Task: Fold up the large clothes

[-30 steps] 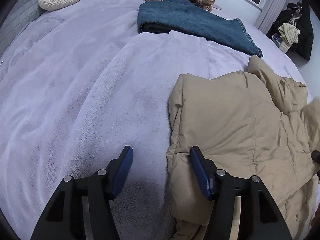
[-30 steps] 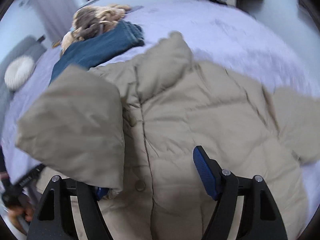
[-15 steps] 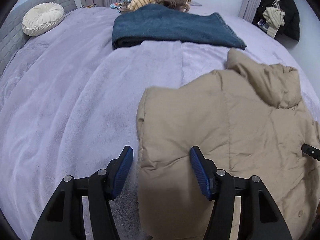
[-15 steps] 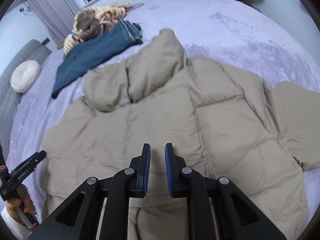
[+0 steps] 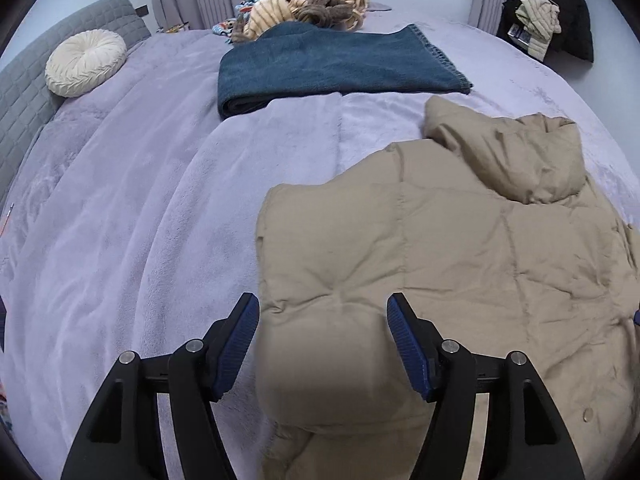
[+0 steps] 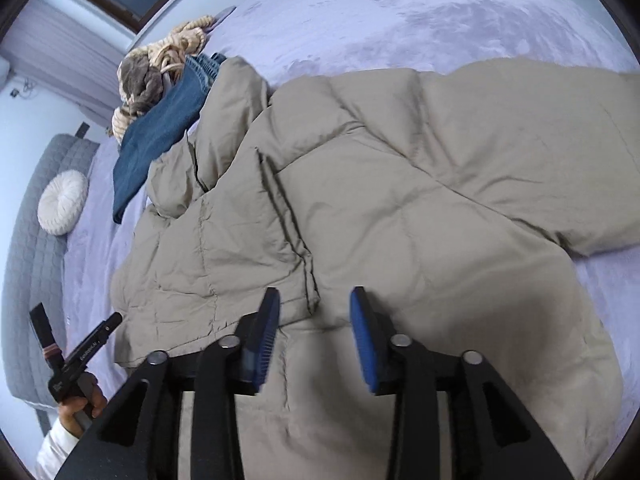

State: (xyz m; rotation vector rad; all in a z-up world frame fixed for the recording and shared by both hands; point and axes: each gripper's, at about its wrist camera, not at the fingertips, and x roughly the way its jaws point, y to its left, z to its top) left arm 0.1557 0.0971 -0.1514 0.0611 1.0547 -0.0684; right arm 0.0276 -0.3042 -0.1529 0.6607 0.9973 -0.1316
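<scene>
A beige puffer jacket lies spread on the lilac bed, hood toward the far side. Its left sleeve is folded in over the body. My left gripper is open, its jaws straddling a puffed fold at the jacket's left edge without closing on it. My right gripper is open and empty, low over the jacket's middle beside the folded sleeve's edge. The jacket's right sleeve lies spread out to the right. The left gripper also shows at the lower left in the right wrist view.
A folded blue denim garment lies beyond the jacket, with a pile of knitted clothes behind it. A round cream cushion rests by the grey headboard. Dark clothes hang at the far right.
The right gripper let go of the sleeve it was carrying, shut, and has opened again lower over the jacket. The left gripper moved right, over the jacket's folded edge.
</scene>
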